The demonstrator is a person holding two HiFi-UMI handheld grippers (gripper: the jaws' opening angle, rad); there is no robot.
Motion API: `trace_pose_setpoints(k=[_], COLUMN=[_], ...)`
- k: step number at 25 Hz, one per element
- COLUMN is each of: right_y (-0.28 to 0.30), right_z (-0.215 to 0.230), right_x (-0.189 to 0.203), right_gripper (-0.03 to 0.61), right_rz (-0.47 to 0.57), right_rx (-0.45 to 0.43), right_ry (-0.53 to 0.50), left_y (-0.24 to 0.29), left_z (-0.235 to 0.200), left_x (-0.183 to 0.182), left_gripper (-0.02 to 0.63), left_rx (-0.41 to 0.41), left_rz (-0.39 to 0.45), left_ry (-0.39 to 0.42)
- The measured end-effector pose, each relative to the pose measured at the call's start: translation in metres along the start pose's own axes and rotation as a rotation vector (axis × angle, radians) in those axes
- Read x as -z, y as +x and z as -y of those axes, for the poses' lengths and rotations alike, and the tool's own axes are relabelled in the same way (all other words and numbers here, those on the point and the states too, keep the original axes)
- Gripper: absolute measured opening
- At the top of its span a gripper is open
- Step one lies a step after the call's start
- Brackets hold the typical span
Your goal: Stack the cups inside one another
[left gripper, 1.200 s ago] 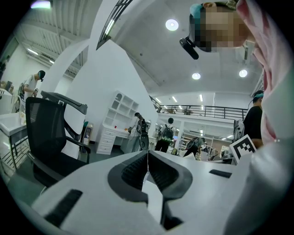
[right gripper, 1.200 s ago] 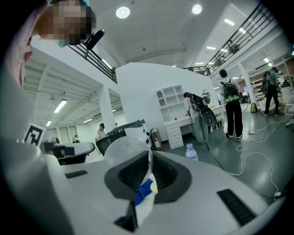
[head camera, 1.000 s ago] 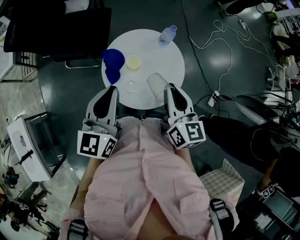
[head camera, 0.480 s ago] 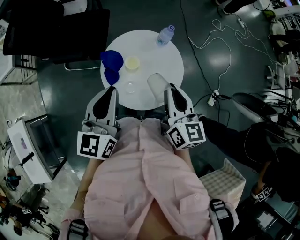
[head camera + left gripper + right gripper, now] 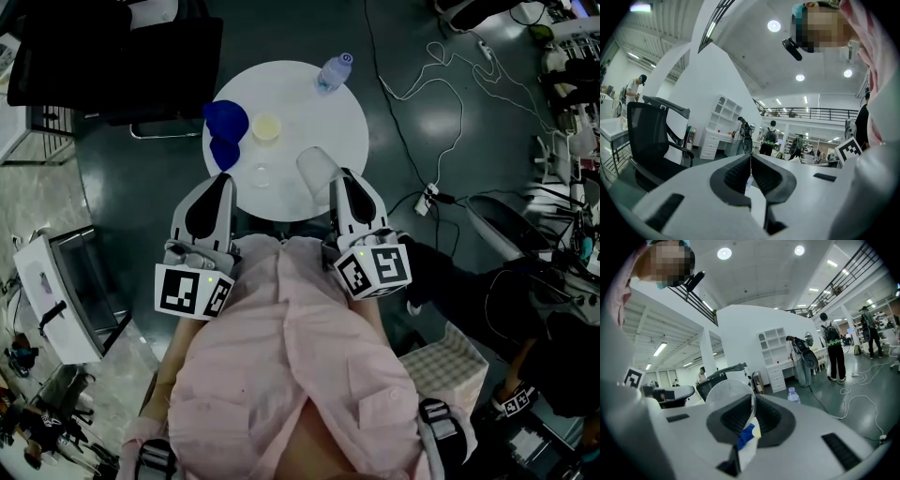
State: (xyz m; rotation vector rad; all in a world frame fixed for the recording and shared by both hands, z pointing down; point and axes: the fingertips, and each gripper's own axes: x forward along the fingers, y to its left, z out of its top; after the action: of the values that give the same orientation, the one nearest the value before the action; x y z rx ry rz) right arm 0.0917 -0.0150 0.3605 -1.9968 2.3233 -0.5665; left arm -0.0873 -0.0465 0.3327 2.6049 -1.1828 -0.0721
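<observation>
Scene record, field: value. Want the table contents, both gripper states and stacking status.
surface: round white table
cups: two blue cups side by side at the table's left edge; pale yellow cup; small clear cup; translucent cup
other: water bottle at the far edge
left gripper: jaws together, nothing between them, at the table's near edge
right gripper: shut on the translucent cup's wall
stacking: no cup visibly inside another
</observation>
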Motion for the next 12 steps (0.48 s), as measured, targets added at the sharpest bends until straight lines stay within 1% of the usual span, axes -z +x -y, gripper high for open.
trace_pose_setpoints(k=[12], right_y=[0.0059], right_z=[0.0010], right_x=[-0.0003], right_gripper=[0.040], right_rz=[-0.009], right_rx=[-0.010], right_ry=[0.003], left_y=[0.0010], left_z=[-0.0036], left_x=[0.0001], left_gripper=[0.020], left_rx=[-0.015], left_rz=[-0.003], left_ry=[0.001])
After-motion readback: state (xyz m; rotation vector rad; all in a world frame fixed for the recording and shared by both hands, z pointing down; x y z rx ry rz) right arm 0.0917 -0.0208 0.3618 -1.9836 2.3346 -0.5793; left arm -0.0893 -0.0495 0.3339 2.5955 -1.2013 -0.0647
